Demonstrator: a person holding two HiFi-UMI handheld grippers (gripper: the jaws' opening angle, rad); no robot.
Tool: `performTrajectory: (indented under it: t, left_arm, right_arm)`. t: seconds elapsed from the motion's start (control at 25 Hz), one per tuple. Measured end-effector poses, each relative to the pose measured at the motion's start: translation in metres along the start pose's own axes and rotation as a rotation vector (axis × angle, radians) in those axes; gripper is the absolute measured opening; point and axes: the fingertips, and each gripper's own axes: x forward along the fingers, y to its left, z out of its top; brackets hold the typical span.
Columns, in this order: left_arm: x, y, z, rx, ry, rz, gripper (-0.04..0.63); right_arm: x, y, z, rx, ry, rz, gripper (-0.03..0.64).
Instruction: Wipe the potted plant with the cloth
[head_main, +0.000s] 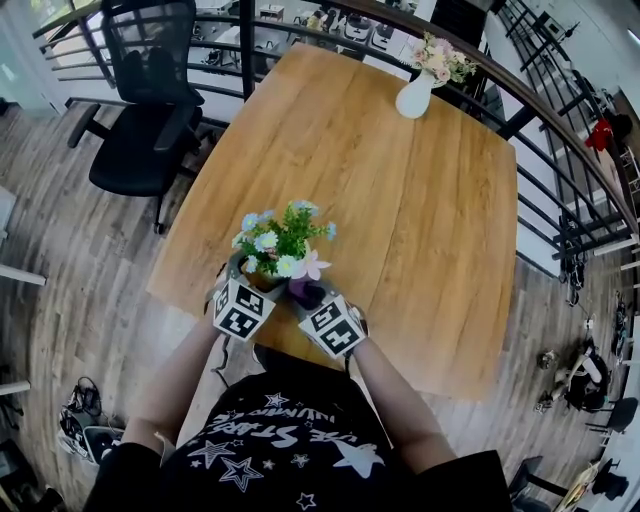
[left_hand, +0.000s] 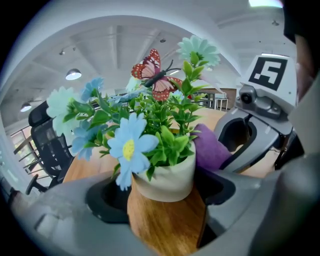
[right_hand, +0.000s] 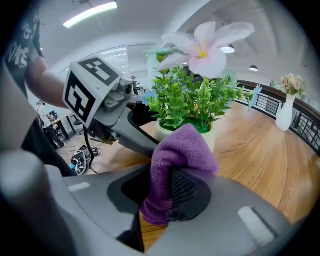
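Purple cloth (right_hand: 182, 150) pinched in the right claw (right_hand: 170, 195) meets the white-potted flowering plant (head_main: 275, 245) at four o'clock, left claw (left_hand: 162, 195) seemingly clamping it; wiping looks barely begun.

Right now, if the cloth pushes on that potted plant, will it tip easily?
Alone, probably: the potted plant has a small pot under a wide spray, so it looks light and top-heavy. The left gripper clasps the pot in its jaws, which should steady it. The leaves look artificial and likely spring back under the cloth.
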Motion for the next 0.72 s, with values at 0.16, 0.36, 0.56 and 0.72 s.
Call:
performTrajectory:
  t: [0.16, 0.36, 0.56, 0.72]
  left_arm:
    - [-0.003, 0.003, -0.006, -0.003, 0.002, 0.034, 0.417]
    - [-0.014, 0.004, -0.016, -0.066, 0.009, 0.067, 0.417]
    - [-0.031, -0.003, -0.016, -0.154, -0.010, 0.078, 0.417]
    - [-0.044, -0.015, -0.015, -0.231, -0.051, 0.096, 0.417]
  right_arm:
    - [0.001, -0.003, -0.002, -0.010, 0.001, -0.001, 0.087]
    - [-0.005, -0.005, -0.005, -0.021, -0.006, -0.009, 0.087]
    - [-0.024, -0.013, -0.008, -0.015, -0.026, -0.028, 0.087]
    - [-0.048, -0.018, -0.016, -0.002, -0.047, -0.059, 0.087]
